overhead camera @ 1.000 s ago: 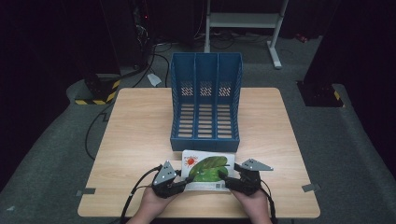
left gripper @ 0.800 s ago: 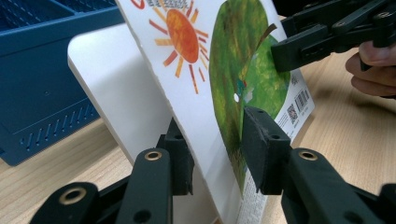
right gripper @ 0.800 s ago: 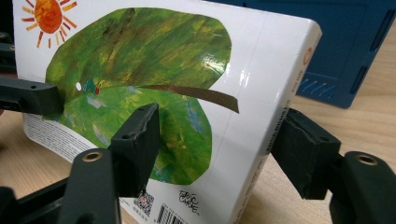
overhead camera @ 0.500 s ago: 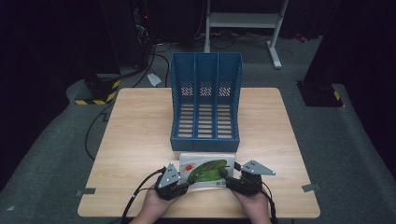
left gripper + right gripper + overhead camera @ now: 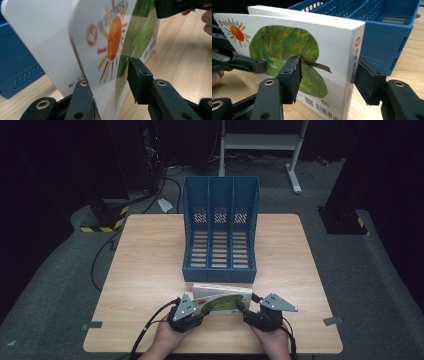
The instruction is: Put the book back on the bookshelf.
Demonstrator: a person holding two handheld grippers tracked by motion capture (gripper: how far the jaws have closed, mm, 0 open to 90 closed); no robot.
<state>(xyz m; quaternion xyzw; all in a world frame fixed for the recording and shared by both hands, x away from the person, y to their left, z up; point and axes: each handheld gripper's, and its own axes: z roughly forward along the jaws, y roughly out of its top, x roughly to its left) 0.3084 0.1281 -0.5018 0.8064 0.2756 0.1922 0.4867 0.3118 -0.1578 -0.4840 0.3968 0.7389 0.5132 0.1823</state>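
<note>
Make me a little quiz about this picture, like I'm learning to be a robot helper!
1. How many slots does the blue rack have? A two, B three, C five.
2. True or false: the book is already inside the rack.
3. Fill the gap: the book's cover has an orange ___ with rays.

Key:
1. B.
2. False; it stands on the table in front of the rack.
3. sun.
</note>
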